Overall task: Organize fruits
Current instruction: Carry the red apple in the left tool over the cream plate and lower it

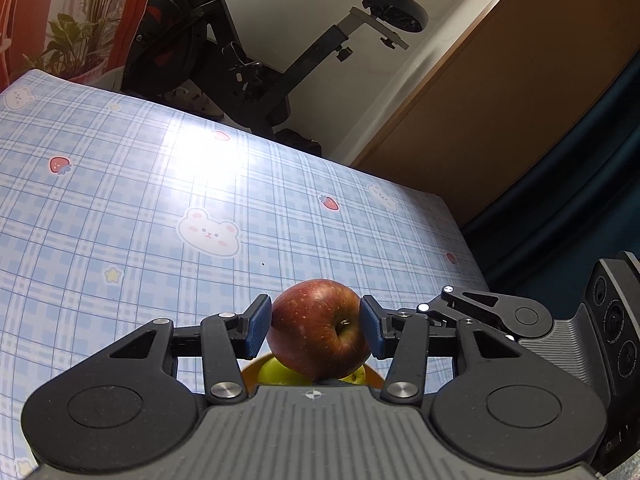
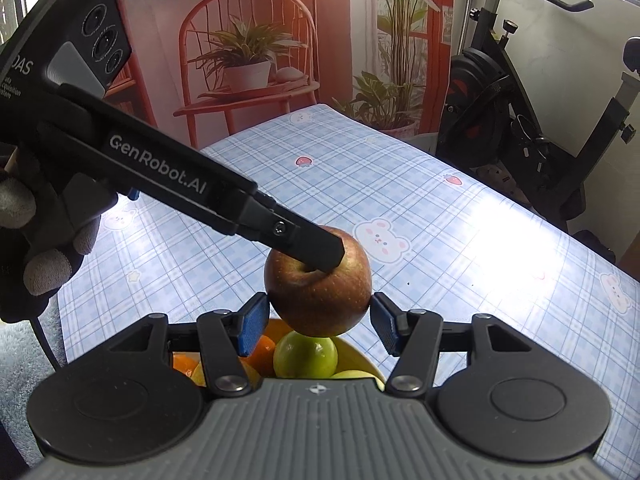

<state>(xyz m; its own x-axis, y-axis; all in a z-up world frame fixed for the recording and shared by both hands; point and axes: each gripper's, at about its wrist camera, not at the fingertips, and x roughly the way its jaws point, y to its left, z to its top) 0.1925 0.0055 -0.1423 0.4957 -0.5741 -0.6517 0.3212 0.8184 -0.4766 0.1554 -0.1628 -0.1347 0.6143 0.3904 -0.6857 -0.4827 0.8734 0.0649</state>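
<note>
A red apple (image 1: 318,328) is held between the blue pads of my left gripper (image 1: 316,326), above a yellow bowl (image 1: 250,376) with a green fruit (image 1: 276,372) in it. In the right wrist view the same apple (image 2: 320,296) hangs over the bowl (image 2: 356,354), with the left gripper's finger (image 2: 304,242) pressed on its top. My right gripper (image 2: 316,326) is open, its pads on either side of the apple, a small gap on the right. The bowl holds a green apple (image 2: 306,354) and oranges (image 2: 260,350).
The table (image 1: 120,200) has a blue checked cloth with bears and strawberries. An exercise bike (image 1: 224,56) stands behind it, a wooden cabinet (image 1: 500,112) to the right. Potted plants and a red chair (image 2: 244,64) stand at the far end.
</note>
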